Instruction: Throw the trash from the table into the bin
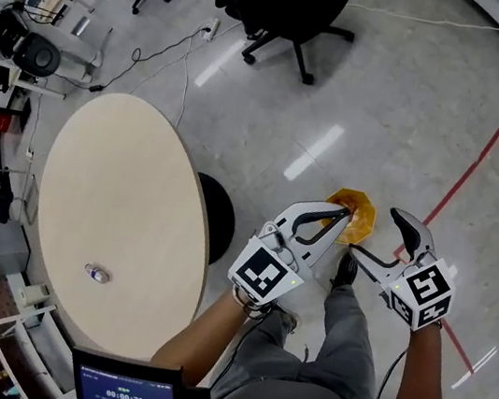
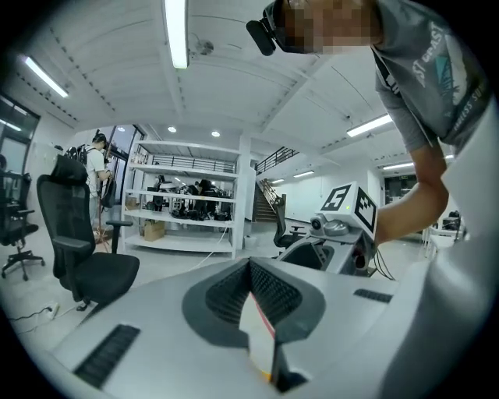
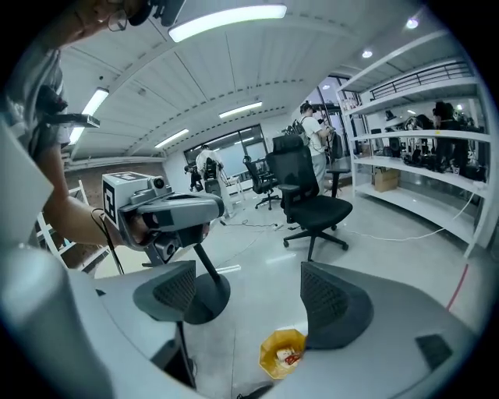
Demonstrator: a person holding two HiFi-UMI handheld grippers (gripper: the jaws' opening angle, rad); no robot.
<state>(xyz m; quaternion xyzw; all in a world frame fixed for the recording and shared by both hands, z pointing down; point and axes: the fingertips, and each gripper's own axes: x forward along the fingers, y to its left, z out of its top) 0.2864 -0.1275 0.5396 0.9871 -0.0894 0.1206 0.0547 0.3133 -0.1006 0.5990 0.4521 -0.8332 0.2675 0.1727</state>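
My left gripper (image 1: pixel 341 217) is shut on a small white card-like scrap with a red and yellow edge (image 2: pixel 261 331). It hangs just over the yellow bin (image 1: pixel 354 211) on the floor. My right gripper (image 1: pixel 377 232) stands open and empty beside it, to the right of the bin. Between the right gripper's (image 3: pixel 257 300) fingers I look down into the bin (image 3: pixel 283 353), which holds some trash. A small crumpled piece of trash (image 1: pixel 97 273) lies near the front edge of the round beige table (image 1: pixel 120 182), left of both grippers.
The table's black base (image 1: pixel 216 219) stands just left of the bin. A black office chair (image 1: pixel 283 0) is further off. A red line (image 1: pixel 472 174) runs across the floor at right. A screen (image 1: pixel 127 396) sits by my legs, and shelves and equipment line the left side.
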